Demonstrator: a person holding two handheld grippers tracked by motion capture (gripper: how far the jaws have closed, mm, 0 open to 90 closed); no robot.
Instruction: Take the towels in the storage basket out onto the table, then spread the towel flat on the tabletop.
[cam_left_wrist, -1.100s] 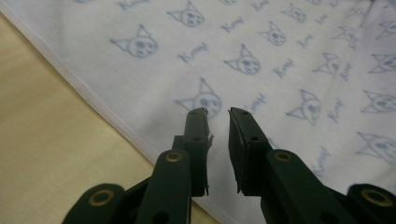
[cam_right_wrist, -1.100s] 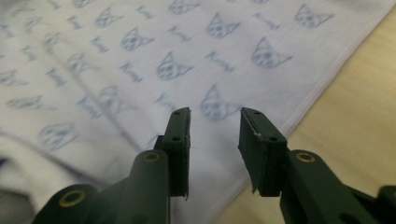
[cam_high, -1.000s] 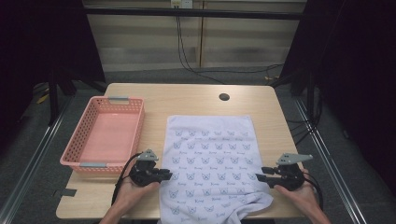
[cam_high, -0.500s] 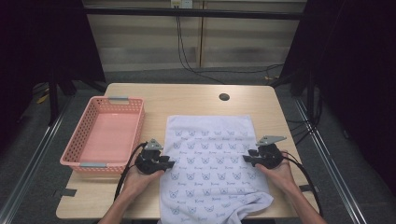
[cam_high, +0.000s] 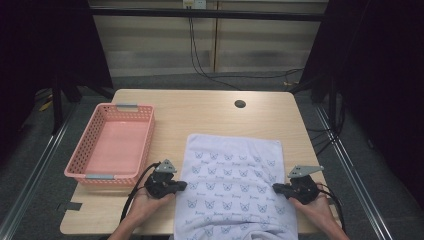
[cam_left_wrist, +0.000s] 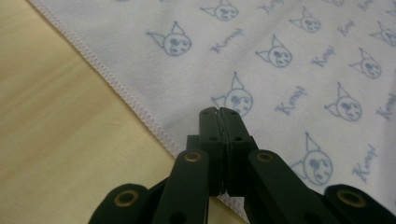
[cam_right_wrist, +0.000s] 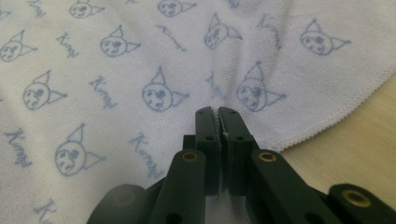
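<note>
My left claw (cam_high: 183, 185) and right claw (cam_high: 275, 188) have both just been closing and now stand with jaws pressed together, each pinching the towel (cam_high: 232, 190) at one side edge. The left gripper view shows the left claw (cam_left_wrist: 219, 112) over the stitched hem, its jaws meeting with no gap. The right gripper view shows what the high view cannot: cloth gathered into a small fold just ahead of the right claw (cam_right_wrist: 218, 110). The high view alone gives the layout: the towel lies flat on the near right part of the table (cam_high: 200, 107), its near end hanging over the near edge; the pink basket (cam_high: 82, 150) sits at the left edge. My hands enter from the near edge, left hand (cam_high: 147, 202) and right hand (cam_high: 315, 205), the claws pointing inward toward each other, nearly level.
</note>
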